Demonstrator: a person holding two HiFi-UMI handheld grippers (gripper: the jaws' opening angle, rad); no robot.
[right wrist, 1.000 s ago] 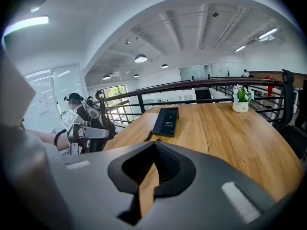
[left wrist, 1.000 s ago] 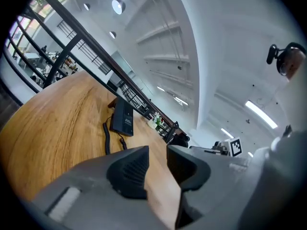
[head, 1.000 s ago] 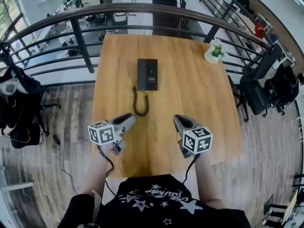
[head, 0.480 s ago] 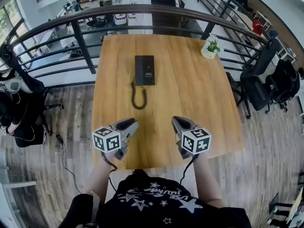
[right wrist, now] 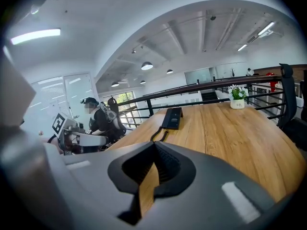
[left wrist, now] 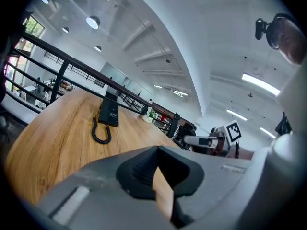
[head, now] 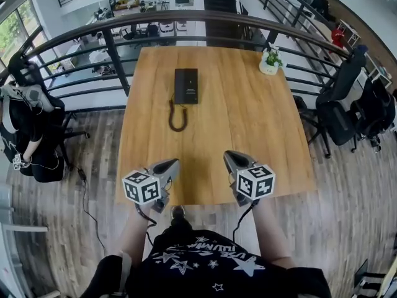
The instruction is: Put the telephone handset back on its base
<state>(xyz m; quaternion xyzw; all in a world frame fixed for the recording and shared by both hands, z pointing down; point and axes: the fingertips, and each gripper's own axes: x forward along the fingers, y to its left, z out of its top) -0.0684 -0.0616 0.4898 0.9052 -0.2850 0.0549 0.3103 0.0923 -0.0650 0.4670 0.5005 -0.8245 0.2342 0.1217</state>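
The left gripper (head: pixel 172 164), at the table's (head: pixel 273 135) near edge, has just been closing its jaws, which now meet on nothing. The flat black telephone (head: pixel 186 85) lies well apart at 12 o'clock. Its coiled cord (head: pixel 176 118) loops at its 6 o'clock, and its parts are too small to tell apart. The right gripper (head: pixel 229 158) is likewise closed and empty.
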